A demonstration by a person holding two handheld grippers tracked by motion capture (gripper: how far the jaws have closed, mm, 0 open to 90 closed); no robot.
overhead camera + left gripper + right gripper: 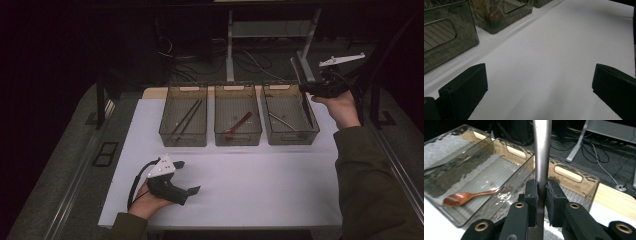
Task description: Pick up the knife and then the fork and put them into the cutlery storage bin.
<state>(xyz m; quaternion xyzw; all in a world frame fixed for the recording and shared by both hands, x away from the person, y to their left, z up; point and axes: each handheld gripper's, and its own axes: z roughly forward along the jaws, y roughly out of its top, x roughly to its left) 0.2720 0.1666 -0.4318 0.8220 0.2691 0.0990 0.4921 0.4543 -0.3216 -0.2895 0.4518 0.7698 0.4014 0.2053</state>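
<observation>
My right gripper (306, 89) (541, 192) is shut on a long metal utensil (298, 67) (542, 152), whose handle rises steeply between the pads. It hangs over the back of the right smoky bin (290, 138) (568, 173), where another metal utensil (281, 120) lies. The middle bin (238, 138) (516, 151) holds a wooden spoon (239, 125) (461, 198). Dark chopsticks (186, 119) lie in the left bin (182, 139). Near the table's front left, my left gripper (187, 176) (539, 82) rests open, with bare white surface between its jaws.
The white table top (250, 185) stretches in front of the bins. Behind the table are a stand's metal legs (230, 55) and loose cables (255, 62) on the dark floor. A wooden edge (614, 200) shows behind the right bin.
</observation>
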